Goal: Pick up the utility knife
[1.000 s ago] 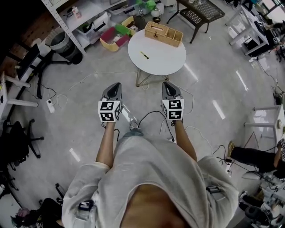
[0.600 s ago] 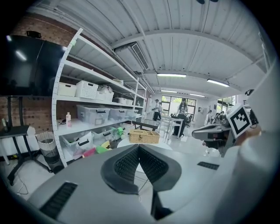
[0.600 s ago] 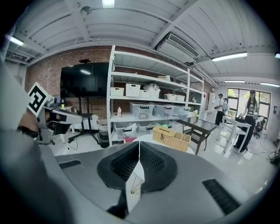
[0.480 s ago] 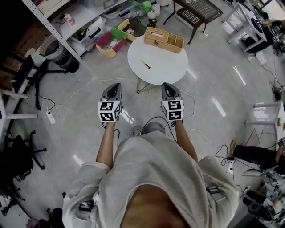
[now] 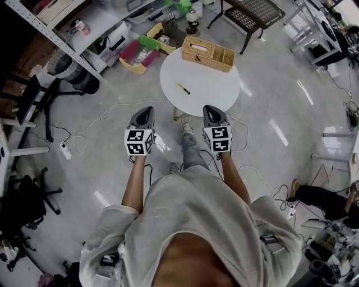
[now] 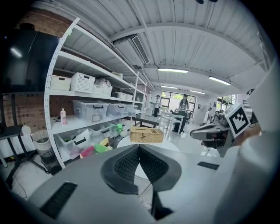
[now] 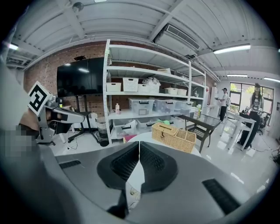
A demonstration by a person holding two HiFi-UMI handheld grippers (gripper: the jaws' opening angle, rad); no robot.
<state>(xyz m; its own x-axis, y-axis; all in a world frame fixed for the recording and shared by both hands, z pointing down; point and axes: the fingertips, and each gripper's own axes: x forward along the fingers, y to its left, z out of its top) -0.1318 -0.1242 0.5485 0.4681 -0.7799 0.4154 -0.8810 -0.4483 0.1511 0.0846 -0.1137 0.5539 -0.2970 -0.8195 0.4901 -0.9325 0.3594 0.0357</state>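
You are standing on a glossy grey floor (image 5: 269, 101) in a workshop. Ahead and to the left of your left gripper (image 5: 146, 109), a white shelving rack (image 5: 67, 28) carries storage bins, with a waste bin (image 5: 72, 67) at its near end and a yellow tray (image 5: 143, 53) of pink and green items on the floor beside it.

Your left gripper is clenched with nothing in it. Its own view shows the two ribbed pads pressed tip to tip, with only the room beyond them. It hangs over bare floor, short of the round white table (image 5: 210, 89).

The utility knife (image 5: 183, 88) lies flat on that table, ahead of your left gripper and a little to its right, and ahead and to the left of your right gripper (image 5: 211, 107). It lies well apart from both and touches neither. Beyond it, at the table's far edge, sits a wicker basket (image 5: 207, 53).

Your right gripper is also closed tight and empty, its pads meeting along one line in its own view. It sits level with the left one, just short of the table's near rim. A black cable (image 5: 241, 132) trails on the floor beside it. Further ahead to its right stands a dark glass-topped table (image 5: 252, 14), and a person (image 7: 255, 103) stands far off by the windows.
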